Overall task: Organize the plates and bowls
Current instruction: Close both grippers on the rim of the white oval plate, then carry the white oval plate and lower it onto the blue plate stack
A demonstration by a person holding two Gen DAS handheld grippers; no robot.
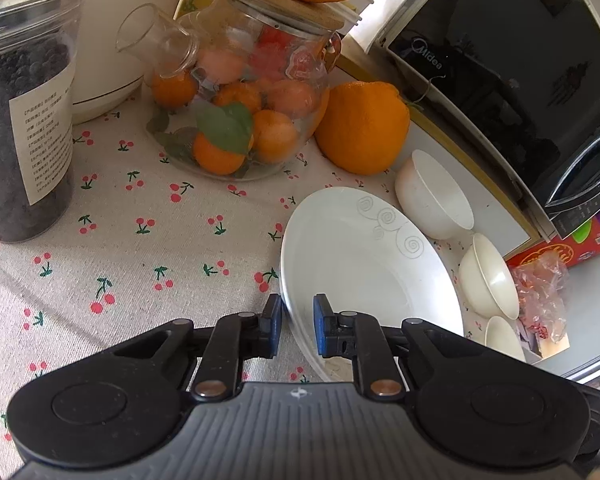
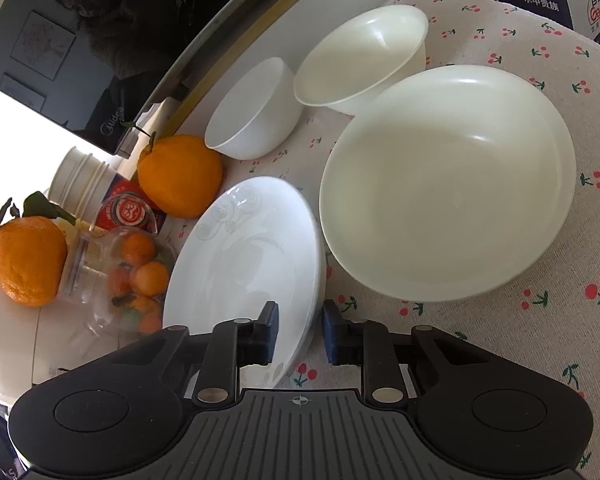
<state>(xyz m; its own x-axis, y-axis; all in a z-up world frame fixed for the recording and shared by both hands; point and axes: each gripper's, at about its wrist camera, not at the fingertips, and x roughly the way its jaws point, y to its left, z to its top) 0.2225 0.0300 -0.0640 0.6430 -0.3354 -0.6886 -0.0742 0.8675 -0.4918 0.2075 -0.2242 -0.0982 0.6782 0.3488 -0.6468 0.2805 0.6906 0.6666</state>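
A white plate (image 1: pixel 364 256) with swirl marks lies on the cherry-print cloth (image 1: pixel 140 248). My left gripper (image 1: pixel 297 322) is shut on its near left rim, one blue pad under the edge and one inside. In the right wrist view my right gripper (image 2: pixel 300 330) is shut on the opposite rim of the same white plate (image 2: pixel 252 256). Beside it lies a large cream dish (image 2: pixel 444 184). Behind stand a white bowl (image 2: pixel 252 112) and a cream bowl (image 2: pixel 364 52). The left wrist view shows the white bowl (image 1: pixel 436 196) and two cream bowls (image 1: pixel 488 276) in a row.
A glass jar of tangerines (image 1: pixel 240 112), a big orange (image 1: pixel 360 128) and a canister of dark grains (image 1: pixel 24 120) stand behind the plate. A black microwave (image 1: pixel 500 60) borders the bowls. A crumpled plastic bag (image 1: pixel 540 288) and a printed box (image 2: pixel 596 4) lie at the edges.
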